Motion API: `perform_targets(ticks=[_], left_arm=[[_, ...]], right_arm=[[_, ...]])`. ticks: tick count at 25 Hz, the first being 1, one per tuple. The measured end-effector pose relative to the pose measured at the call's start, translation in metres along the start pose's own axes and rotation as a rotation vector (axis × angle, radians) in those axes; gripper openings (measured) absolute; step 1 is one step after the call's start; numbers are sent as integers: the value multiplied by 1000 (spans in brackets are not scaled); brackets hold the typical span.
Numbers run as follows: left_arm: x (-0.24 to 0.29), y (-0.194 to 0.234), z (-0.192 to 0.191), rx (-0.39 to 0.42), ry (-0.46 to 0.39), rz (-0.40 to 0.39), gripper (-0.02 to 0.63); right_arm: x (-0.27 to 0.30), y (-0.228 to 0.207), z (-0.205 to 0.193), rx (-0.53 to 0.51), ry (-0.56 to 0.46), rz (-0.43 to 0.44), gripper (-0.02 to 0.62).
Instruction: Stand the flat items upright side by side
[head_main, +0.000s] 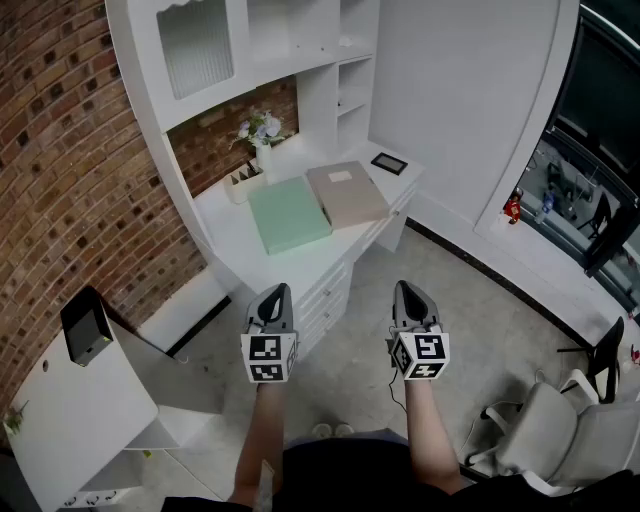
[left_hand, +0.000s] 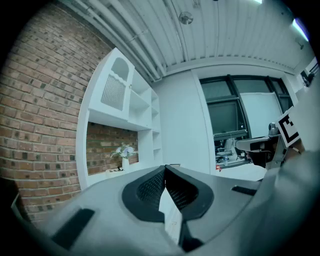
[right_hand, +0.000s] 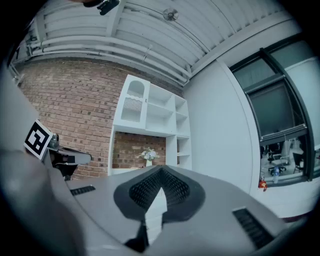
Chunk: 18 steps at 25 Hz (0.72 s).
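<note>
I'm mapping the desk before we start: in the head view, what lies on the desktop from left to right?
Small white planter → green folder → beige folder → small black device.

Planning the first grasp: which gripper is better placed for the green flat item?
Likely left. The left gripper points straight at the green flat item; the right gripper sits further right, off the desk's front corner. Both shut.

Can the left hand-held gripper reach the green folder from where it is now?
Probably not yet: the left hand-held gripper hangs short of the desk, its jaws shut. Nothing seems to block the way to the green folder, so stepping closer should do.
</note>
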<state>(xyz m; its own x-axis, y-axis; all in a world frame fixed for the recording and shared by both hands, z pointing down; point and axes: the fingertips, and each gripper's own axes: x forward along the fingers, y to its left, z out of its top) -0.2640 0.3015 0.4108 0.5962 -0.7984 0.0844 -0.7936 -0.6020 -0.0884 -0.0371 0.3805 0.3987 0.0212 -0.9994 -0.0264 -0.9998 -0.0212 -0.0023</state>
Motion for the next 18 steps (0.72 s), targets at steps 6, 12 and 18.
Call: perform_targets(ticks=[6,12,18], left_arm=[[3,-5,-6,-2,7,-12,8],[5,-5,-11,-38,14,-30,8],[4,-11,-20,-64,34,-71,9]], right_arm=[[-1,-4,-7,6,0,-7,-3],[-2,-5,-10,32,-2,-8,-3],[-4,-3,-18,67,13,17,-3]])
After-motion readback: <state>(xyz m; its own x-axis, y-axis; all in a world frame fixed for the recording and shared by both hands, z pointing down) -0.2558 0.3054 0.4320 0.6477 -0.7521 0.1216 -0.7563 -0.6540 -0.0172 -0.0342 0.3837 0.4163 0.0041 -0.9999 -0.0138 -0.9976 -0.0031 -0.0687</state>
